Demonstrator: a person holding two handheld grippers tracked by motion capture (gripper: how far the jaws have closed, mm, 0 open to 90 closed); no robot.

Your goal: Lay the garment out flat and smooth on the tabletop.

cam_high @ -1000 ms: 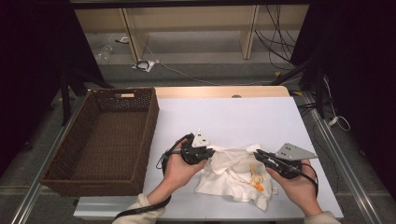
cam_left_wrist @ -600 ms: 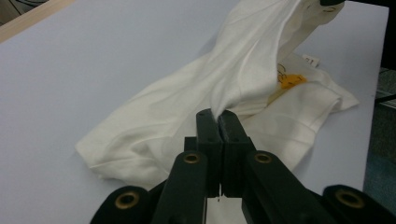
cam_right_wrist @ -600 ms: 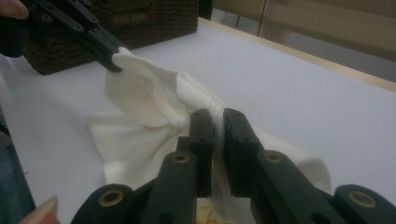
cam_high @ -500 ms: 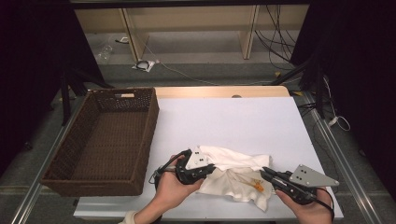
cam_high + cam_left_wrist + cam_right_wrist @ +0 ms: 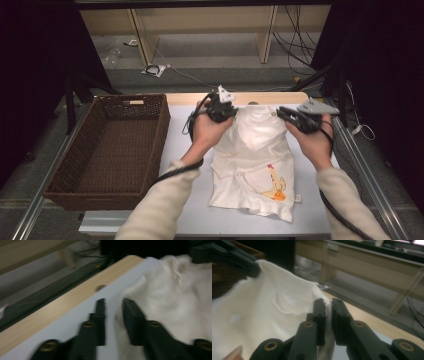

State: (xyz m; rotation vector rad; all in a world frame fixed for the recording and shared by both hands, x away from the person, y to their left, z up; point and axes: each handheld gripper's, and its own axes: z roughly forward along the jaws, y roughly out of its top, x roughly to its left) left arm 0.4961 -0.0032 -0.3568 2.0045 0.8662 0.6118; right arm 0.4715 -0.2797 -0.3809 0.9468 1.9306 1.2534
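We held the white shirt (image 5: 255,160) stretched on the pale table (image 5: 185,145), left claw (image 5: 233,111) and right claw (image 5: 281,113) each clenching a far corner; wicker basket (image 5: 107,150) sat left, shelving (image 5: 200,25) beyond.

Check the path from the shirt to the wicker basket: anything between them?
Nothing visible. The shirt is pinched at its far edge by the left gripper and right gripper; only bare table lies before the basket.
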